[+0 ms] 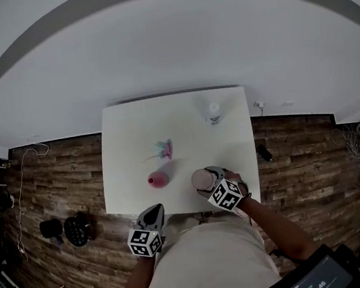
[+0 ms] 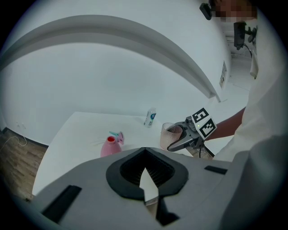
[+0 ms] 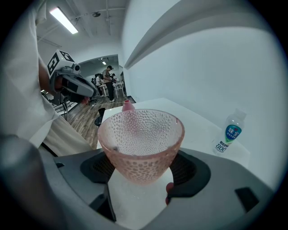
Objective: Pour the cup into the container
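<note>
A white table point(image 1: 127, 133) is standing on a wood-plank floor point(image 1: 62, 186), with the person's light-clad torso point(image 1: 206, 260) sitting against its near edge. The right gripper point(image 1: 209, 183) is reaching over the near edge toward the near right corner, its jaws spread partway and pressing on the two sides of a pink dimpled glass cup point(image 3: 140, 143). The cup is being held upright, mouth up. Whether its base is touching the table cannot be told. The left gripper point(image 2: 146, 182) is hovering just off the near edge, left of the right one. Its jaws are drawn together to a thin sliver, with nothing between them. A pink container point(image 1: 158, 179) with an open red mouth is standing near the middle of the near edge, just left of the cup and apart from it. A small clear bottle with a teal label point(image 1: 213, 113) is standing upright by the far right corner. A teal-and-pink spray head point(image 1: 165, 149) is lying on the table just beyond the container.
</note>
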